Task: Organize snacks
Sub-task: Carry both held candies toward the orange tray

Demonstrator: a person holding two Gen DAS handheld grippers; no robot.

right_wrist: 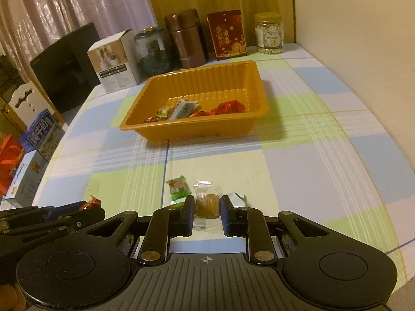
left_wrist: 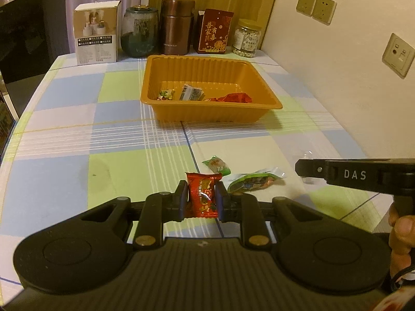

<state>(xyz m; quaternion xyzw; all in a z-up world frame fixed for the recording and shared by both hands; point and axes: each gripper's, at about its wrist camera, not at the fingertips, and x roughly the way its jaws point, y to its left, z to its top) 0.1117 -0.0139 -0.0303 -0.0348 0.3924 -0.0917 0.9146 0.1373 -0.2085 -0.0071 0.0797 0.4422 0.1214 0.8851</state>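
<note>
My left gripper (left_wrist: pixel 202 194) is shut on a red snack packet (left_wrist: pixel 202 193), held above the checked tablecloth. My right gripper (right_wrist: pixel 207 207) is shut on a clear-wrapped brown snack (right_wrist: pixel 206 204). An orange tray (left_wrist: pixel 166 62) stands further back on the table with several wrapped snacks (left_wrist: pixel 192 93) in it; the right wrist view shows the same tray (right_wrist: pixel 197 73). On the cloth in front lie a small green packet (left_wrist: pixel 216 165) and a larger green packet (left_wrist: pixel 249 182). The small green packet (right_wrist: pixel 177 188) also shows just left of my right fingers. The right gripper's black body (left_wrist: pixel 358 175) enters the left wrist view from the right.
Along the back edge stand a white box (left_wrist: pixel 96 35), a dark glass jar (left_wrist: pixel 140 32), a brown flask (left_wrist: pixel 177 27), a red carton (left_wrist: pixel 214 32) and a jar of white pieces (left_wrist: pixel 247 39). A wall (left_wrist: pixel 337 77) borders the table's right side. Boxes (right_wrist: pixel 39 142) sit off the left edge.
</note>
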